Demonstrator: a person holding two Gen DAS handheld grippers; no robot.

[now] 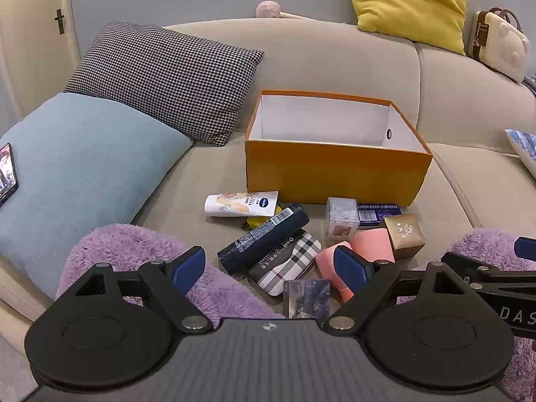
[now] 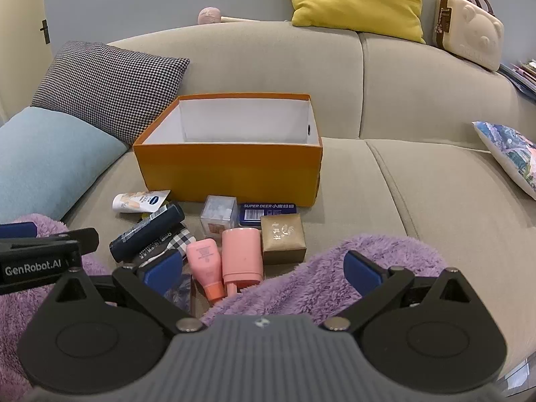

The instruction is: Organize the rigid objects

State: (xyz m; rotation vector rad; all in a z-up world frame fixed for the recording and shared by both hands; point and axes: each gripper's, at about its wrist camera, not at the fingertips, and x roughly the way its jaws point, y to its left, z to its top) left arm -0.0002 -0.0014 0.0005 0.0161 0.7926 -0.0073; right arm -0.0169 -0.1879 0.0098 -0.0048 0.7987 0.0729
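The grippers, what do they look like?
Each gripper, left and right, is black with round discs, silver bolts, a ribbed grey body and two fingers with blue pads. White lettering marks their sides. Fuzzy purple fabric shows below.

- Left gripper [image 1: 269,269] gapes wide above the clutter, holding nothing
- Orange box [image 1: 335,174] sits open on the sofa [image 1: 335,60]
- Dark tube [image 1: 263,238] lies across a plaid case [image 1: 288,266]

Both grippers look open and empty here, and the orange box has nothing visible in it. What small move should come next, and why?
Probably ease the right gripper forward and down onto the pink bottle. Its jaws stand open with nothing between them, the bottle lies nearest in front with free sides, and the orange box behind the pile shows only bare white walls. The left gripper is open too.
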